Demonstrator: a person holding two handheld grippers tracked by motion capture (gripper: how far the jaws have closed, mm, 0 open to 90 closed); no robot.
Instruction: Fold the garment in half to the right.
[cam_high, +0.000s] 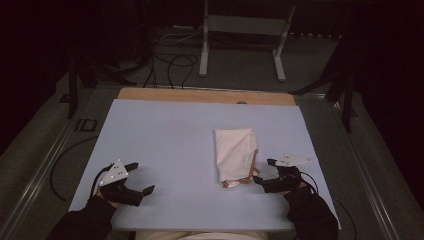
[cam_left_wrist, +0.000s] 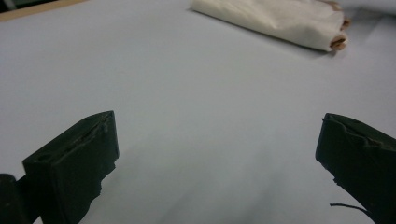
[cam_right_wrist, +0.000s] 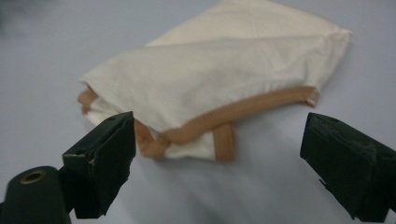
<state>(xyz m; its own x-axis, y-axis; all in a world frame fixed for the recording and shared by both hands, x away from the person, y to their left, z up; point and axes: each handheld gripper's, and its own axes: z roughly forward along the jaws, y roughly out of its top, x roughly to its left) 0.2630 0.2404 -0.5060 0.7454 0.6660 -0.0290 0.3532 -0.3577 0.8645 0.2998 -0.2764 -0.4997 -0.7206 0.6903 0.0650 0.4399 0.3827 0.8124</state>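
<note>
**A:** What does the high view show of the surface and the room?

**B:** I stand at a table covered by a pale blue-grey sheet, with a strip of bare wood along its far edge. The room around it is dim. Beyond the table lies a grey floor with black cables looping across it, and the white legs of a metal stand rise behind. My left gripper rests at the near left corner, jaws spread wide with nothing between them. My right gripper sits at the near right, jaws also apart and empty, just beside the near end of a folded cream cloth bag with tan trim. The bag lies flat, right of centre.

**A:** And the left gripper view?

**B:** My two black jaws stand far apart at the bottom corners, with bare blue-grey sheet between them. The cream cloth bag lies well off at the top right, and the wood strip shows at the top left corner.

**A:** The right gripper view?

**B:** My jaws are wide open and grip nothing. The bag lies close ahead, its tan strap and trimmed edge pointing at me. My left-hand jaw sits just beside the bag's near corner; I cannot tell if it touches. The sheet around it is smooth and bare.
</note>
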